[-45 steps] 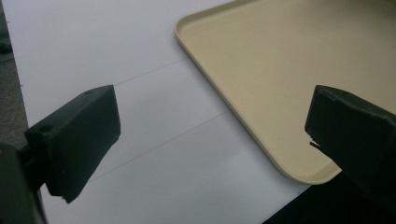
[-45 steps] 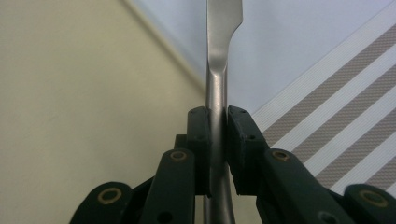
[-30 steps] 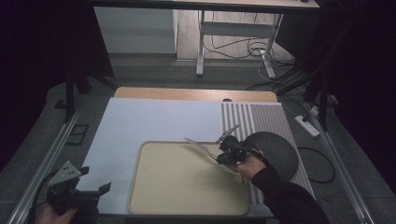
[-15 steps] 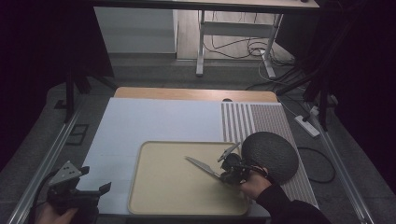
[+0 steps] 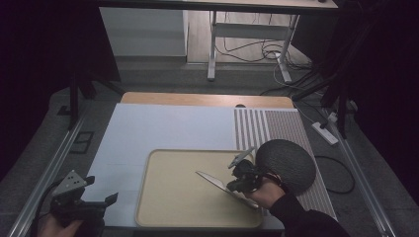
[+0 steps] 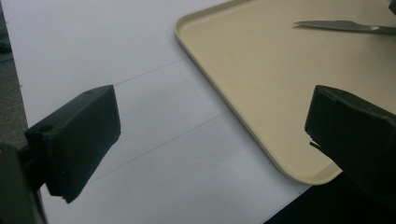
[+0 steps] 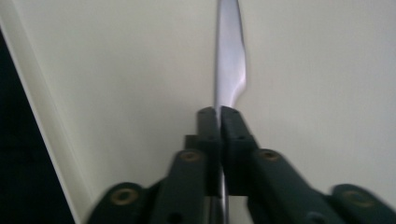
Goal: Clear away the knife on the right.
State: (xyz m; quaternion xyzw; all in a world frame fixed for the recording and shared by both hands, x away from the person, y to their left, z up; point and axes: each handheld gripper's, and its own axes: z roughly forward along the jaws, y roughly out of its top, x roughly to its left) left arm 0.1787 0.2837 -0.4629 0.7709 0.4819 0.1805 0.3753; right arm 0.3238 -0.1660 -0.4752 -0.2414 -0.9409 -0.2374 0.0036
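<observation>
A metal knife (image 5: 212, 180) lies low over the beige tray (image 5: 173, 202), its blade pointing left. My right gripper (image 5: 231, 188) is shut on it, and its jaws have just closed a little tighter. In the right gripper view the two jaws pinch the knife (image 7: 229, 60) edge-on over the tray (image 7: 116, 70), with the right gripper (image 7: 218, 116) shut on it. My left gripper (image 5: 102, 188) rests open at the table's front left corner, nothing between its fingers (image 6: 79, 140). The left gripper view also takes in the tray's near corner (image 6: 261, 70) and the knife (image 6: 341, 25) farther off.
A dark round pad (image 5: 289, 163) lies right of the tray on a grey striped mat (image 5: 257, 128). A white sheet (image 5: 163, 128) covers the table to the left and behind. A wooden strip (image 5: 197, 98) runs along the back edge.
My right gripper has carried the knife toward the table's front edge, over the tray. The left gripper has stayed put.
</observation>
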